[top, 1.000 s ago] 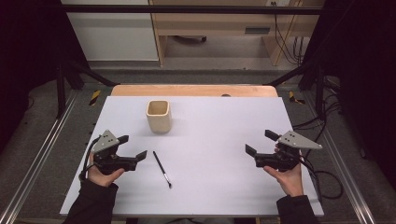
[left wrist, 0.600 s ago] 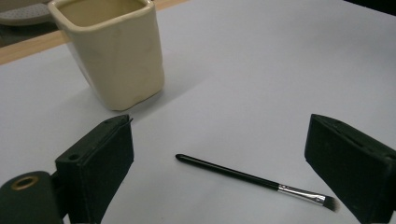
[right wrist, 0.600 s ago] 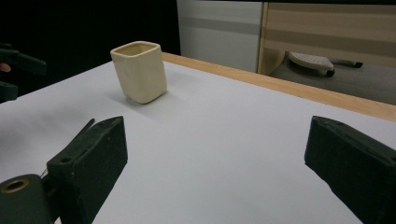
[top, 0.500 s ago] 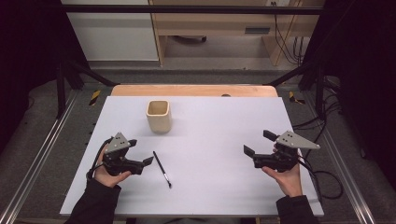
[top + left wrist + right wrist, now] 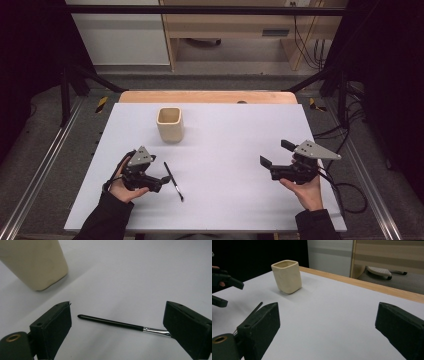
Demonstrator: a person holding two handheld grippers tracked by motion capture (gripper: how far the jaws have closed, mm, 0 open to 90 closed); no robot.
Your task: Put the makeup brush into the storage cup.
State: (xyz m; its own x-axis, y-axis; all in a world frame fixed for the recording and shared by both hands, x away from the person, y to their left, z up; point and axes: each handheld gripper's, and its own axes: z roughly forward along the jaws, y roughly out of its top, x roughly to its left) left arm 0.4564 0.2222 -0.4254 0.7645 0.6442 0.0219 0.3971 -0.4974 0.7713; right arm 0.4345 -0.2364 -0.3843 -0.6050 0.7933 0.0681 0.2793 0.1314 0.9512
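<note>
In the high view, the left claw [image 5: 162, 182] is hovering jaws apart beside the brush [image 5: 173, 181] lower left on the desk [image 5: 230, 130]; in the left gripper view, it is framing it, apparently needing only to lower and close; the right claw [image 5: 324, 327] is waiting agape.

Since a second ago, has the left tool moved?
Yes. The left tool has moved right along the table's near side, closing on the black paintbrush, which lies where it was below the beige cup.

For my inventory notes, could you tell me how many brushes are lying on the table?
1. The brush lies flat on the white table, just ahead of the left gripper, nearer the person than the cream cup.
</note>
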